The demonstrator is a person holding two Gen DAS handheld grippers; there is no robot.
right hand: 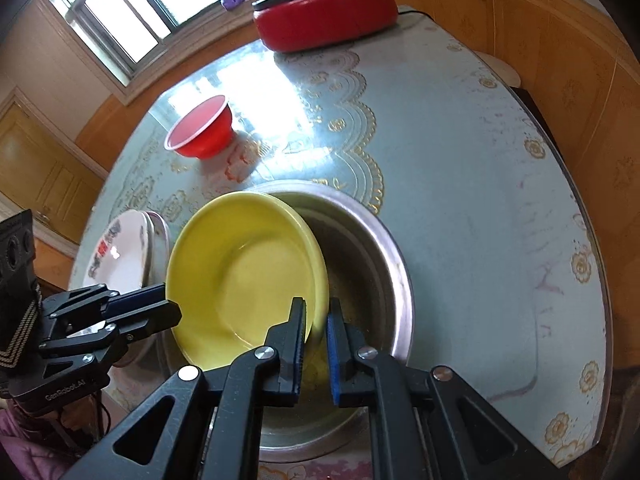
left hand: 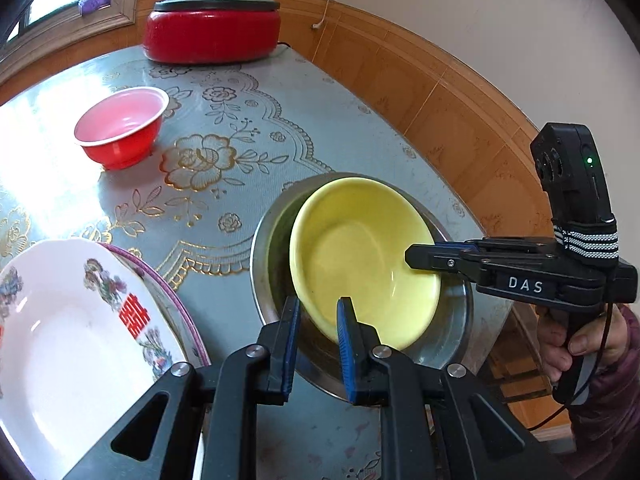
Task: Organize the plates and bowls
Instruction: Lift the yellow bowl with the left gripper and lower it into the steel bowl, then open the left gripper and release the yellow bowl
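Note:
A yellow bowl (left hand: 360,256) is held tilted over a steel bowl (left hand: 452,336) on the table. My right gripper (right hand: 316,320) is shut on the yellow bowl's (right hand: 240,272) near rim; it shows from the side in the left wrist view (left hand: 416,258). My left gripper (left hand: 318,312) straddles the bowl's lower rim with a gap between the pads, and shows in the right wrist view (right hand: 168,304) at the bowl's left edge. A red bowl (left hand: 120,132) stands apart at the far left. A stack of white patterned plates (left hand: 68,340) lies at the near left.
A red electric pot with a grey lid (left hand: 212,20) stands at the table's far edge. The table (left hand: 260,128) has a blue floral cloth. Its right edge runs close to a wood-panelled wall (left hand: 460,120). A window (right hand: 120,12) is behind.

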